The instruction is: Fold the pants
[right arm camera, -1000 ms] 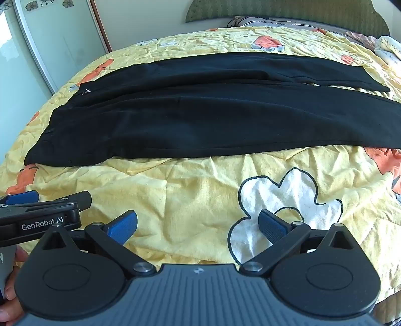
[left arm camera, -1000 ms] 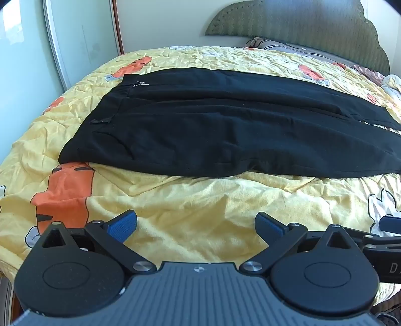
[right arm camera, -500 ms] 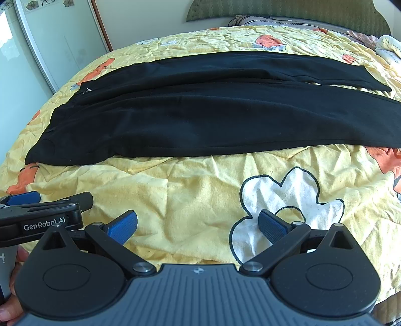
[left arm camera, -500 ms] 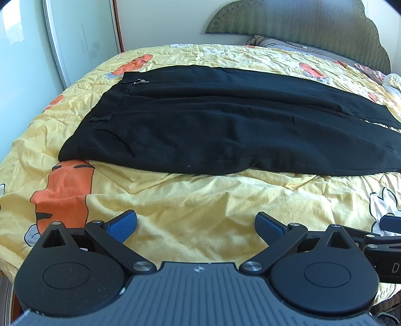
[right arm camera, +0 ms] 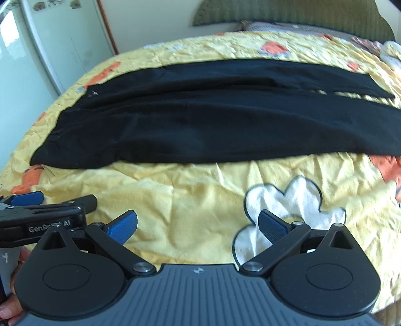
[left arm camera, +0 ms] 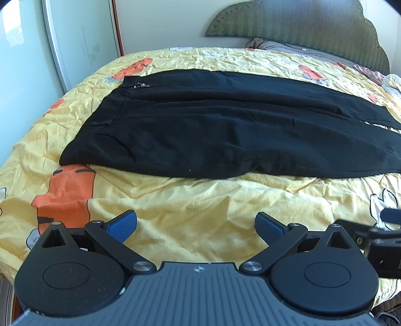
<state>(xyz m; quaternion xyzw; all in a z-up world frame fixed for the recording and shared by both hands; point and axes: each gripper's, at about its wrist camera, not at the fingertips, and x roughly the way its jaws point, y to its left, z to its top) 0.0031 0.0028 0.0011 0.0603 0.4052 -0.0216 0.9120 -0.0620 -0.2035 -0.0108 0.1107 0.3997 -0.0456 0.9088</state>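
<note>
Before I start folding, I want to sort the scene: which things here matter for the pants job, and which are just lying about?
For the job:
- black pants, spread flat on the bed
- left gripper, jaws open, empty
- right gripper, jaws open, empty
- yellow bedspread, the work surface

Just lying about:
- pillow by the green headboard
- bunched cloth at the bed's far right

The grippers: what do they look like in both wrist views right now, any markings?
Both match. The left gripper and right gripper have black linkage arms on round black hubs, silver pivot pins, a ribbed grey body with a small emblem, and textured blue pads. The left gripper's side, seen from the right wrist, reads "GenRo… AI". No cables or sleeves visible.
</note>
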